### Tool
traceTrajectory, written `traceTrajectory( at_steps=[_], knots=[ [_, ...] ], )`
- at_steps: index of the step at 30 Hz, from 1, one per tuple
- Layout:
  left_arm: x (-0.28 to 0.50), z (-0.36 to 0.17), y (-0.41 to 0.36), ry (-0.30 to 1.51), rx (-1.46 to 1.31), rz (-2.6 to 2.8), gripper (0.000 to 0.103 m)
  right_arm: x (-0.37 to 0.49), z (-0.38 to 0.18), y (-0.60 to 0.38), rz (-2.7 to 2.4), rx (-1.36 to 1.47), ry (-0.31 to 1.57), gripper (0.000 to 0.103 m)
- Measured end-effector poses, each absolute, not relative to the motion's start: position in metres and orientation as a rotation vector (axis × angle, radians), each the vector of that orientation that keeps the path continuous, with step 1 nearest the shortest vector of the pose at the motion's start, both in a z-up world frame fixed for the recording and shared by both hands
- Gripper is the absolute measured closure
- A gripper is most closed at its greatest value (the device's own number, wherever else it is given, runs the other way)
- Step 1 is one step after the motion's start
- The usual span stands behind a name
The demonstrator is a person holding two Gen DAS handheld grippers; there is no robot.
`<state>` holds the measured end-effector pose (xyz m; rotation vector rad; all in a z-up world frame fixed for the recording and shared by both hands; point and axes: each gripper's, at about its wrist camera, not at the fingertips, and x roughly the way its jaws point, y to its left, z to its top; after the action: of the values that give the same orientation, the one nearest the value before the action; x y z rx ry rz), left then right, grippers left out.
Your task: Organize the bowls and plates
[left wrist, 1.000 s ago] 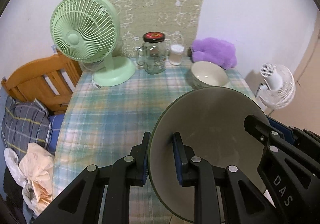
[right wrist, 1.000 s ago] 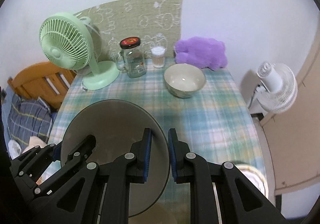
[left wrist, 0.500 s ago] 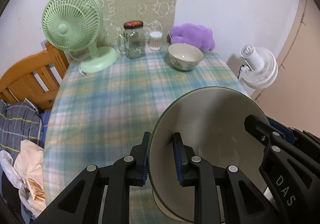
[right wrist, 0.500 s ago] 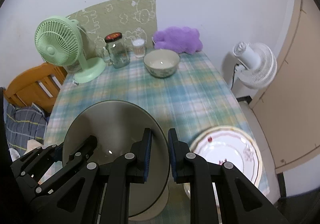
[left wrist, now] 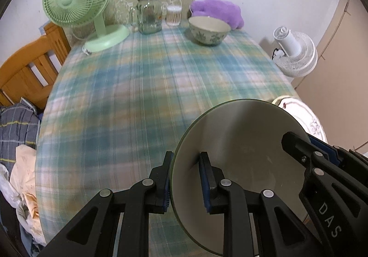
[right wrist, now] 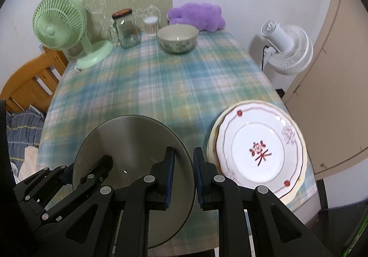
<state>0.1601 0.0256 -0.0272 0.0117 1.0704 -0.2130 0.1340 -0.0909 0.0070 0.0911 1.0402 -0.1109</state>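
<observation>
Left wrist view: left gripper (left wrist: 185, 181) closed on the rim of the grey plate (left wrist: 243, 155), jaws pinching its near-left edge with one pad inside and one outside; plate held tilted, face toward 3 o'clock, above the near edge of the surface (left wrist: 138, 96). At 3 o'clock, right gripper (left wrist: 306, 149) visible at the plate's opposite rim. Behind it, a sliver of the white plate (left wrist: 310, 119). At 12 o'clock, floral bowl (left wrist: 209, 29) standing beside the purple plush (left wrist: 218, 11); glass jar (left wrist: 149, 14) and green fan (left wrist: 76, 1) toward 11 o'clock.

Right wrist view: right gripper (right wrist: 182, 178) with jaws narrowly parted around the grey plate's (right wrist: 128, 142) right rim; actual pad contact hard to confirm (a slim gap shows on the outer side). Left gripper (right wrist: 108, 161) at 9 o'clock on the far rim. At 3 o'clock, white plate (right wrist: 260, 149) with red character, stacked on a cream plate (right wrist: 299, 176) at the surface's corner. Bowl (right wrist: 177, 38) at 12 o'clock.

Likely step: carrying the grey plate toward the stack at 3 o'clock. Risks: a smooth glazed rim slipping from thin edge pinches if the two grips pull apart or twist unevenly; a tilted landing chipping the white plate; a nudge sending the stack, already close to the edge, off the corner.
</observation>
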Motion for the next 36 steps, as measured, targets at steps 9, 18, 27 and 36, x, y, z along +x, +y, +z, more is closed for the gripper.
traceTrajectory(
  at_steps=[9,18,27,36],
  knots=[
    [0.163,-0.041,0.023,1.072,0.042,-0.218,0.082,0.138,-0.012,-0.089,-0.122,0.080,1.089,0.083],
    [0.175,-0.052,0.031,1.115,0.021,-0.196,0.082,0.150,-0.019,-0.081,-0.113,0.069,1.106,0.083],
    [0.180,-0.068,0.025,1.149,0.039,-0.209,0.082,0.158,-0.036,-0.083,-0.132,0.054,1.148,0.083],
    [0.180,-0.067,0.022,1.151,0.070,-0.239,0.077,0.156,-0.040,-0.089,-0.137,0.077,1.142,0.082]
  ],
)
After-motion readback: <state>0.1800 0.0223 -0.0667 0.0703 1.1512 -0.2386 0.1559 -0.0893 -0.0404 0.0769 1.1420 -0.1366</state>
